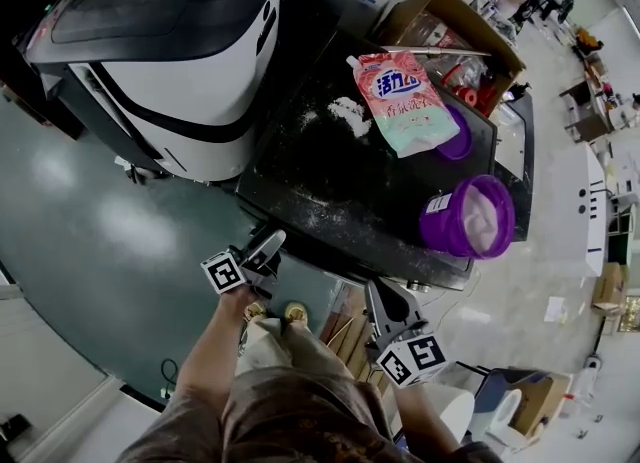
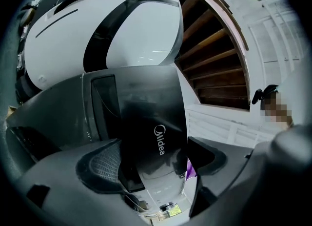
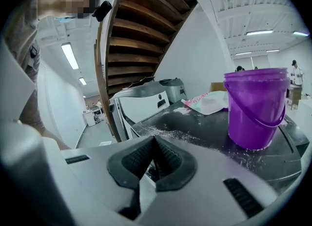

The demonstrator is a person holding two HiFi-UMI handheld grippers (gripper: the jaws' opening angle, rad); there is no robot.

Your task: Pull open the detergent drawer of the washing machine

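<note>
1. Two risks stand out to us. The glossy dark drawer front (image 2: 148, 122) with the Midea logo offers little purchase, so if the left gripper (image 2: 153, 160) closes on the flat face and not on a lip or recess, we expect it to slide off when pulled.
2. A sharp or slanted tug could also jolt the washing machine (image 1: 330, 176). The purple bucket (image 1: 470, 216) stands near its front edge among spilled powder (image 1: 348, 113) and might shift or tip.
3. In the left gripper view the drawer front lies directly between the left gripper's jaws, which are spread wide, one pad (image 2: 102, 164) on each side of it. We cannot tell whether either pad touches it, and nothing is clamped.
4. From the head view, the left gripper (image 1: 268, 243) sits at the machine's front left corner, just below the top edge. The drawer face itself is hidden there.
5. Our right gripper (image 3: 153, 164) has its pads pressed together on nothing and hangs near the front edge, right of the left one.
</note>
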